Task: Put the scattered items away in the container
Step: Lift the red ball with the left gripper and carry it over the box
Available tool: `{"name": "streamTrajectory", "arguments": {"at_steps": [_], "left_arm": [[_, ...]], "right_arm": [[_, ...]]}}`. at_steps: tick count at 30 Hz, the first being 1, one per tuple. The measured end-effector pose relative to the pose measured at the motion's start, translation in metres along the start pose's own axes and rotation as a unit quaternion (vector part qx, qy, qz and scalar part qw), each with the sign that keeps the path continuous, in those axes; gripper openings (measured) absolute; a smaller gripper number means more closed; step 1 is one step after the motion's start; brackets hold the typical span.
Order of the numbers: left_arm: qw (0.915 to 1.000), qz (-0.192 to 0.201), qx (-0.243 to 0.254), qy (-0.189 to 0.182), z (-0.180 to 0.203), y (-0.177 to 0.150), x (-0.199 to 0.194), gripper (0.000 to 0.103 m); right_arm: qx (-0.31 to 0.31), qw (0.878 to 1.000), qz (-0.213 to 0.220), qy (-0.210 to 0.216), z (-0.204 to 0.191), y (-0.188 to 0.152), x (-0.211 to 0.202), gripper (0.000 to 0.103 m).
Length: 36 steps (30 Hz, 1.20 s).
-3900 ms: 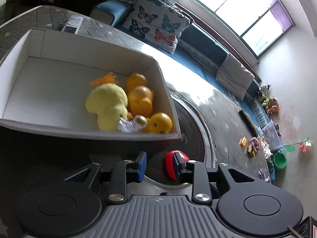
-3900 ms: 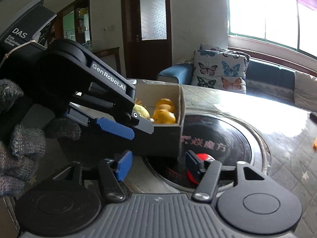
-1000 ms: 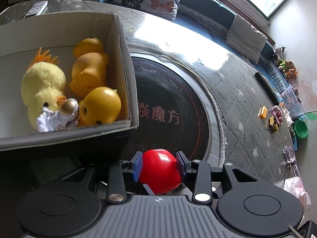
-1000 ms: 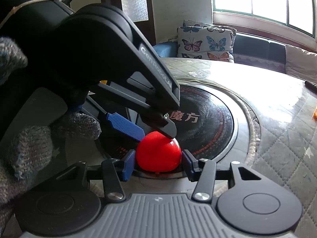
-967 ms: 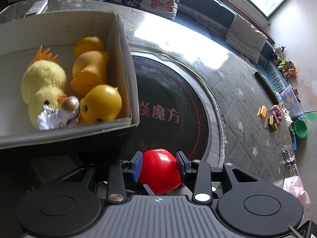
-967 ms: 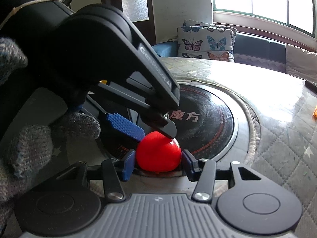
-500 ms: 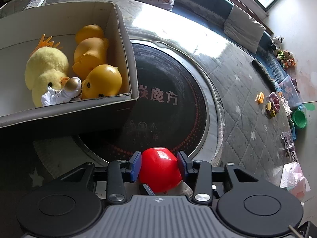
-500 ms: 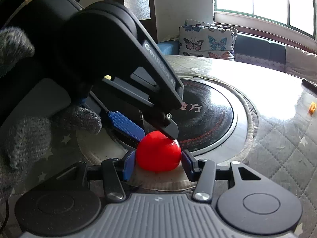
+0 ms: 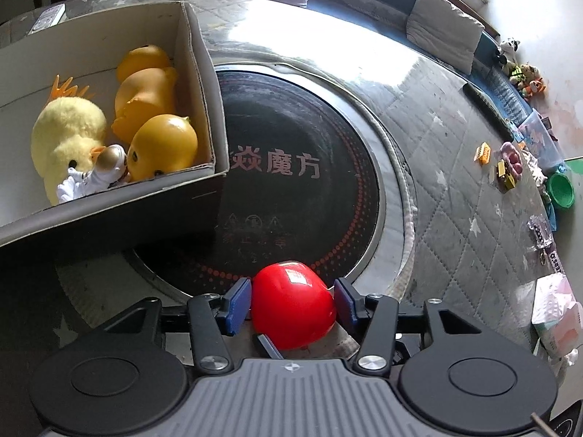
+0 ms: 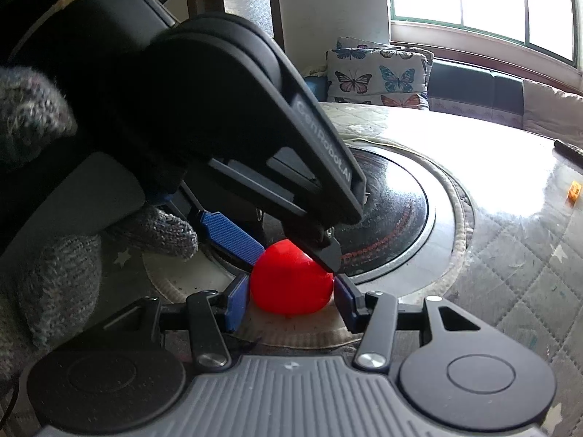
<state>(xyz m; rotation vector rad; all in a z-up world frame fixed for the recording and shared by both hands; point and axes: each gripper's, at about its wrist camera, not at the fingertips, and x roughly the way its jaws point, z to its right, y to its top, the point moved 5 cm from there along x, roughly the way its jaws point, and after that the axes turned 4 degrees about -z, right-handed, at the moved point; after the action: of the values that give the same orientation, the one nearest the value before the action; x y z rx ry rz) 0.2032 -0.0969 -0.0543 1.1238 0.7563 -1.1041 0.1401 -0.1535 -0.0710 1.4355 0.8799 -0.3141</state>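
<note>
At the near edge of the tabletop (image 9: 455,167), just beside the dark round hob plate (image 9: 291,153), the red ball (image 9: 293,309) sat between the pads of both tools at once. The left tool (image 9: 293,307) was opening, its blue pads standing a little clear of the ball on either side, so it no longer seemed to grip it. The right tool (image 10: 291,296) had its pads pressed against the ball's two sides and looked to be the one holding it. In the right wrist view the left tool (image 10: 295,251) came down steeply from the upper left, its fingertips (image 10: 233,235) lying on the ball (image 10: 291,280) from above. The ball was roundish, with no long axis to speak of. The cardboard box (image 9: 204,73), holding a plush chick (image 9: 65,134), yellow rubber ducks (image 9: 156,109) and a small astronaut figure (image 9: 91,180), lay far and to the left of the ball. The coming move likely turned on that: the right tool would have to carry the ball leftward and away, over the box's near wall, once the left tool cleared.
</note>
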Motion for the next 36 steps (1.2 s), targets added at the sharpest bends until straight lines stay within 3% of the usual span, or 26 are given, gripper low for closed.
{"name": "streamTrajectory", "arguments": {"at_steps": [16, 36], "left_arm": [[0.9993, 0.012, -0.022, -0.029, -0.009, -0.012, -0.012, 0.053], [0.9947, 0.071, -0.049, -0.058, -0.036, -0.02, -0.069, 0.053]], "right_arm": [[-0.004, 1.0, 0.01, -0.003, -0.008, -0.004, -0.016, 0.05], [-0.063, 0.997, 0.05, -0.001, -0.048, 0.015, -0.039, 0.05]]}}
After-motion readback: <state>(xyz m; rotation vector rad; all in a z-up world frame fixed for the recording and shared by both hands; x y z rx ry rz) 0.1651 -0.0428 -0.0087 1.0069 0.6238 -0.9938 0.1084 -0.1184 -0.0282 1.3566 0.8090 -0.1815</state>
